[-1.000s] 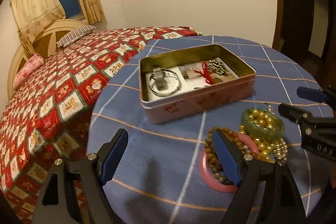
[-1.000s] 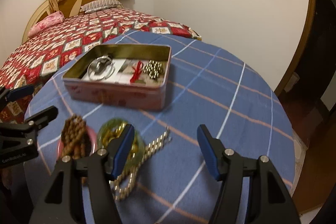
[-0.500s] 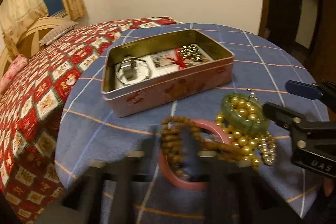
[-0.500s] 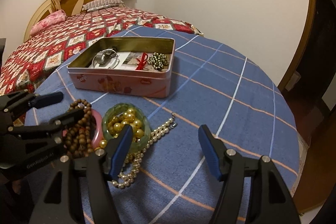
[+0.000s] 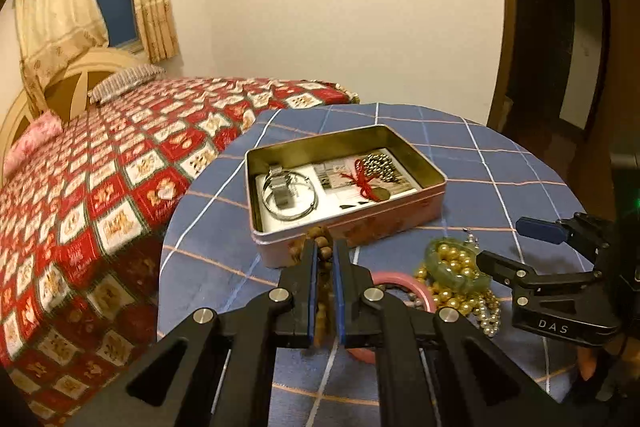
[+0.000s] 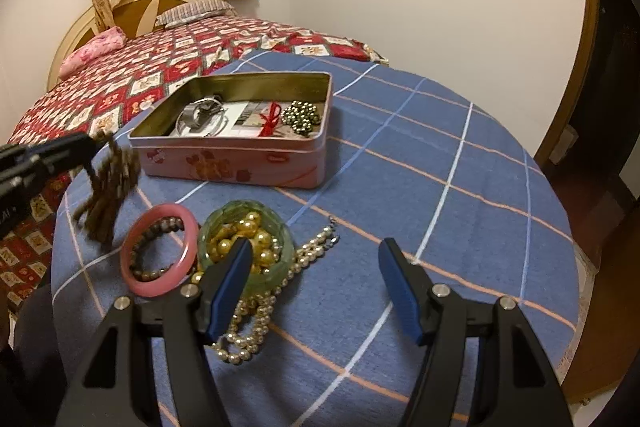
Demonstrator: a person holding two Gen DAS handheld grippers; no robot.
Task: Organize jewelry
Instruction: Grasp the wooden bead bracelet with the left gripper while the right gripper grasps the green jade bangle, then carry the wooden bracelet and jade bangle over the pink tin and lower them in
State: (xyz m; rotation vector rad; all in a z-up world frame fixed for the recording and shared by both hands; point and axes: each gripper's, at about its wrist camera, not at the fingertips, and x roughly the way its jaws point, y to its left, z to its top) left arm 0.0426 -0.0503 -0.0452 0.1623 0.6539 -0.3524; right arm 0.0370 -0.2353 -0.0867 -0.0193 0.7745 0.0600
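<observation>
My left gripper [image 5: 324,247] is shut on a brown wooden bead string [image 6: 108,187] and holds it in the air, left of the open pink tin [image 6: 240,167]. The tin [image 5: 400,207] holds a silver bangle [image 5: 288,195], a red ribbon piece and dark metal beads [image 6: 302,115]. A pink bangle [image 6: 160,251], a green bangle [image 6: 244,239] with gold beads and a pearl necklace [image 6: 248,327] lie on the blue cloth. My right gripper [image 6: 316,287] is open and empty just above and right of the green bangle; it also shows in the left wrist view [image 5: 516,247].
The round table [image 6: 460,207] with blue checked cloth stands beside a bed with a red patterned cover [image 5: 100,187]. A dark doorway [image 5: 560,47] is at the right. The table edge drops off close on the left and front.
My left gripper has shut on the brown bead string and lifted it off the pink bangle toward the tin. My right gripper stays open, nearly still.
</observation>
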